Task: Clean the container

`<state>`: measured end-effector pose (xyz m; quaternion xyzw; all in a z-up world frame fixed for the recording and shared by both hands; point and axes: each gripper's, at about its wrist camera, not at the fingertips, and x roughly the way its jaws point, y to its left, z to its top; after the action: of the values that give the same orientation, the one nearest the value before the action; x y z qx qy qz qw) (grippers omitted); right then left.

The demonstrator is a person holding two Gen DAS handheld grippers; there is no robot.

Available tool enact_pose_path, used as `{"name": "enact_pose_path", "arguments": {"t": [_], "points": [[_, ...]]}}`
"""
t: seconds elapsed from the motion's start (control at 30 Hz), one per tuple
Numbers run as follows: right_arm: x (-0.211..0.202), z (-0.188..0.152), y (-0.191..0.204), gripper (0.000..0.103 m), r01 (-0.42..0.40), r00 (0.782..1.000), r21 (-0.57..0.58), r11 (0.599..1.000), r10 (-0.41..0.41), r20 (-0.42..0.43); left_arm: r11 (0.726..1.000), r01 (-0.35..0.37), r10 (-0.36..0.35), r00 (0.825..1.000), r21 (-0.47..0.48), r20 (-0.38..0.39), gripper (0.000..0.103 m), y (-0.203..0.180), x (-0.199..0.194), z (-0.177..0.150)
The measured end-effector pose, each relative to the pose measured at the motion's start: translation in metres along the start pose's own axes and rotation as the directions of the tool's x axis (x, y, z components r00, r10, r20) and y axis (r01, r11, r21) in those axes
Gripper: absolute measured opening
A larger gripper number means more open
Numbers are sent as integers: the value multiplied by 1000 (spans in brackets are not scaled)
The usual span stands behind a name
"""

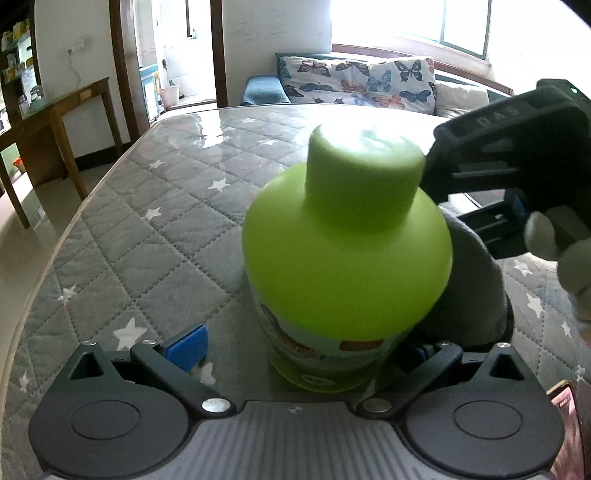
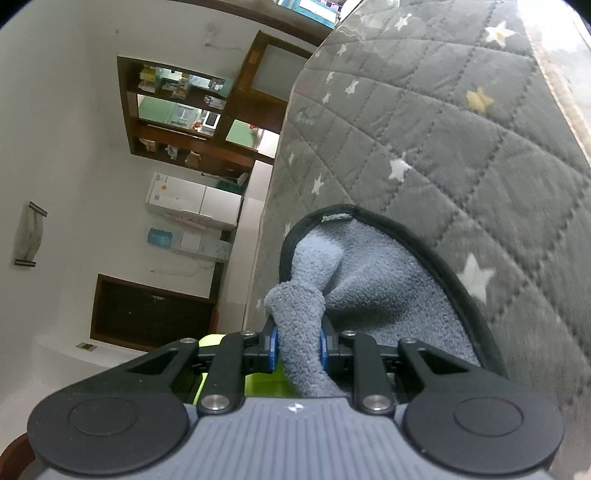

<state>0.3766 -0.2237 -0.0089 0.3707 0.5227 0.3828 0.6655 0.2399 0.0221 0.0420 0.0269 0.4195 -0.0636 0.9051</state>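
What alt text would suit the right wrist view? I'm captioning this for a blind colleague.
The right gripper is shut on a bunched fold of a grey-blue cloth with dark edging, which lies against a grey quilted surface printed with stars. A sliver of the green container shows behind the gripper's linkage.

Daylight floods in from the blown-out white window [image 1: 406, 22] at far right, throwing glare across the glossy grey star-quilted table cover [image 1: 155, 206]. The lime-green plastic bottle [image 1: 347, 243] looks soft, slightly motion-blurred. Fisheye bending curves edges; corners vignette black. The right-wrist view is dimmer and evenly lit.
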Motion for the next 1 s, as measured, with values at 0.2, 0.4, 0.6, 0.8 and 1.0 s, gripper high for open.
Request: {"name": "enact_pose_path", "arguments": {"t": [0.2, 0.4, 0.6, 0.8, 1.0], "points": [[-9, -11, 1, 20, -12, 1000, 12, 1000, 12, 1, 1000, -8, 8, 1000, -10, 3, 103, 2, -5, -5], [-25, -10, 19, 20, -106, 994, -9, 994, 107, 36, 1000, -7, 8, 1000, -18, 12, 103, 2, -6, -6], [-18, 2, 44, 20, -150, 988, -64, 987, 153, 30, 1000, -8, 8, 1000, -22, 23, 102, 2, -8, -5], [-1, 9, 44, 20, -139, 990, -63, 988, 140, 7, 1000, -5, 6, 1000, -22, 29, 102, 2, -9, -5], [10, 7, 24, 20, -81, 997, -23, 996, 81, -11, 1000, -3, 4, 999, -25, 37, 102, 1, -10, -3]]}}
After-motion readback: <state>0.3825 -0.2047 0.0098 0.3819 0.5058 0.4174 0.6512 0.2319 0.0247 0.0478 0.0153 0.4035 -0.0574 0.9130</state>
